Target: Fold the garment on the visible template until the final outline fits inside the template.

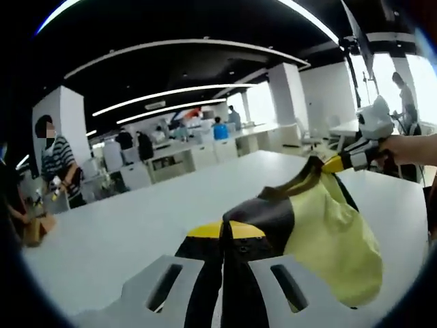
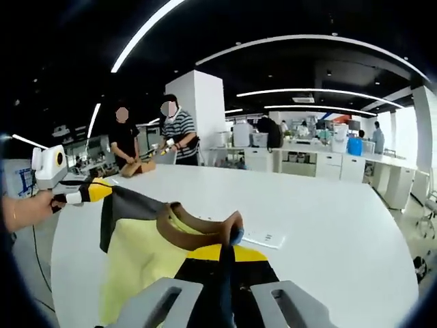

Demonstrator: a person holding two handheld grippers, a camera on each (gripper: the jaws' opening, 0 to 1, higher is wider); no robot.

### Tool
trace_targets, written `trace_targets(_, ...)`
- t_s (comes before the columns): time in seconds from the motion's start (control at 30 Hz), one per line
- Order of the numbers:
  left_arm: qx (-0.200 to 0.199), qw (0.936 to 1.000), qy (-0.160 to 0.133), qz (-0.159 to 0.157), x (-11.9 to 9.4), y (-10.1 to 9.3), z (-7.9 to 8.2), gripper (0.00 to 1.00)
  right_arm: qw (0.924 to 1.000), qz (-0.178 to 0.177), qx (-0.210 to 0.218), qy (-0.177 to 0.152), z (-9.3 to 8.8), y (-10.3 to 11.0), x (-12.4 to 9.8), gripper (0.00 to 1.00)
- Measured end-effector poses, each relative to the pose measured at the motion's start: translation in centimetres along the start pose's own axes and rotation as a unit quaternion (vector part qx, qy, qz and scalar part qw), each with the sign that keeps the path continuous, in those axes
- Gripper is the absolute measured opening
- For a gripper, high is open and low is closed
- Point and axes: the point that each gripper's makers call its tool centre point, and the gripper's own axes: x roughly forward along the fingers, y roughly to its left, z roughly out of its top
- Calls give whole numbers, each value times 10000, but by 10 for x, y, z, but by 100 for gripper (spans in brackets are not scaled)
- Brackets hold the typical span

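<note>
Left tool (image 1: 222, 236) and right tool (image 2: 227, 249) clamping lifted garment (image 1: 328, 232), white table (image 1: 136, 225)

left gripper (image 1: 222, 236) jaws are closed on the yellow and black garment (image 1: 321, 232), held above the white table (image 1: 136, 225). right gripper (image 1: 334, 164) grips the garment's far edge. people stand at distant desks.

Your left gripper (image 1: 224, 236) is raised with its jaws pinched tight on cloth — in the right gripper view it sits at nine o'clock, your hand (image 2: 24, 210) behind it. Your right gripper (image 2: 228, 251) is clamped likewise — at two o'clock in the left gripper view.
</note>
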Motion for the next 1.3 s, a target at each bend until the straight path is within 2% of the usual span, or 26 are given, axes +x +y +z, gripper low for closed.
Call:
trace_targets(0.1, -13, 10000, 49, 25, 11, 3, -6, 0, 9999, -94, 19, 56, -6, -7, 14, 0)
trace_targets(0.17, -448, 9990, 92, -15, 23, 4, -12, 0, 9998, -132, 88, 117, -11, -11, 23, 0)
trace_targets(0.2, -496, 9987, 107, -24, 27, 5, -13, 0, 9997, -154, 99, 135, -13, -13, 27, 0)
trace_targets(0.43, -529, 9982, 255, 81, 53, 15, -30, 0, 9979, -406, 376, 334, -36, -32, 53, 0)
trace_targets(0.63, -145, 9981, 570, 189, 72, 20, -56, 0, 9966, -484, 442, 504, -51, -38, 70, 0)
trace_targets(0.8, -113, 9965, 793, 255, 84, 25, -77, 0, 9959, -497, 224, 718, -64, -41, 84, 0)
trace_targets(0.83, 241, 9953, 916, 186, 85, 24, -82, 0, 9955, -517, 228, 766, -67, -42, 87, 0)
trace_targets(0.87, 430, 9940, 987, 199, 86, 24, -86, 0, 9948, -542, 259, 817, -69, -42, 88, 0)
trace_targets(1.0, 508, 9933, 1032, 97, 92, 18, -93, 0, 9929, -663, 284, 943, -78, -44, 95, 0)
trace_targets(1.17, 650, 9899, 1244, 190, 97, 26, -109, 0, 9926, -637, 205, 1010, -84, -40, 102, 0)
trace_targets(1.23, 355, 9903, 1327, 232, 98, 28, -116, 0, 9924, -648, 236, 1018, -85, -39, 104, 0)
trace_targets(1.3, 262, 9908, 1307, 232, 98, 30, -118, 0, 9919, -678, 284, 1038, -87, -39, 106, 0)
